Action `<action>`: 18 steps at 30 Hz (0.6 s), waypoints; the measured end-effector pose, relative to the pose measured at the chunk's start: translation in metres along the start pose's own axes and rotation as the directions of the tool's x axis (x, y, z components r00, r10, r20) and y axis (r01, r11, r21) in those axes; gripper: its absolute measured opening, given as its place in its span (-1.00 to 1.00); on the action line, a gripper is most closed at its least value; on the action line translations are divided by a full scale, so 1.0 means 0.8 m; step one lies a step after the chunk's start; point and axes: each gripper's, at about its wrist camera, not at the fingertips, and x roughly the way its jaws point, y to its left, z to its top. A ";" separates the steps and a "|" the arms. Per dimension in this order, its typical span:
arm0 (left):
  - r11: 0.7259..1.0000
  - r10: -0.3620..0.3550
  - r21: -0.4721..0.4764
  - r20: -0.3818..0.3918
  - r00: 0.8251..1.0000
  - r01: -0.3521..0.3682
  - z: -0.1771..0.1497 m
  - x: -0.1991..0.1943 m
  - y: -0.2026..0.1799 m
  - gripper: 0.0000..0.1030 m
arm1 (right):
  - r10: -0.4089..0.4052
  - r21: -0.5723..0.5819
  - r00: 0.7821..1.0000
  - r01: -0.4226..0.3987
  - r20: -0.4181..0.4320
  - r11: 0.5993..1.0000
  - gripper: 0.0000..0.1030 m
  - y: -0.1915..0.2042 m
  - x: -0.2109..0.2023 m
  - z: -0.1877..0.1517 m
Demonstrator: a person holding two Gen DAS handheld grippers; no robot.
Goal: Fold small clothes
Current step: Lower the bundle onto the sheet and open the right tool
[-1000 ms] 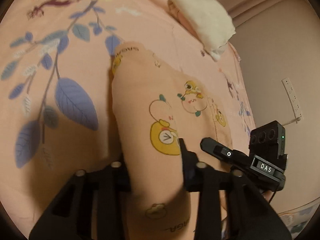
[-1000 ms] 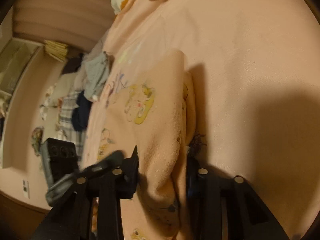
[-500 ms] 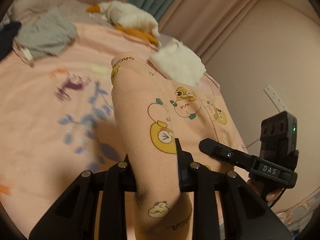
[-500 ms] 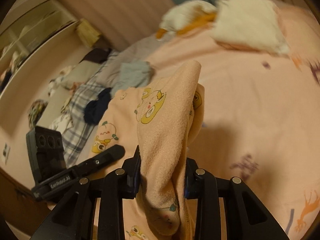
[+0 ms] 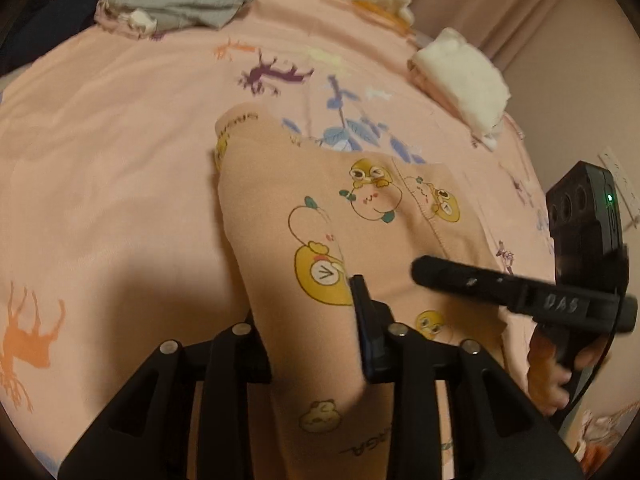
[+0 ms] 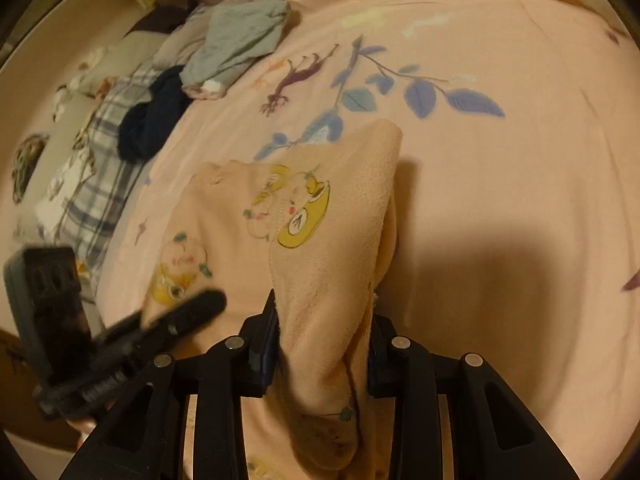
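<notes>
Pink printed bedsheet (image 5: 120, 160), laundry heaped at far edge. Peach cartoon-print garment (image 5: 320, 208) mid-bed, bunched in both narrow-set jaws: left gripper (image 5: 310, 322) just eased slightly, right gripper (image 6: 322, 344) clamped, probably carrying fold over.

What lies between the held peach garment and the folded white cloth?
In the left wrist view, only bedsheet with a blue leaf print separates peach garment from white cloth.

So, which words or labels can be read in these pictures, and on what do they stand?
"DAS": on the right gripper, blurred.
"RGA": the end of a word printed on the peach garment, cut off.
Print near the garment's far edge: too blurred to read.
</notes>
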 end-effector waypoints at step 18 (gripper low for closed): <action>0.991 0.135 0.029 -0.011 0.991 -0.134 -0.009 -0.020 -0.002 -0.61 | -0.204 -0.146 0.978 0.206 0.029 0.967 -0.61 0.037 -0.041 -0.028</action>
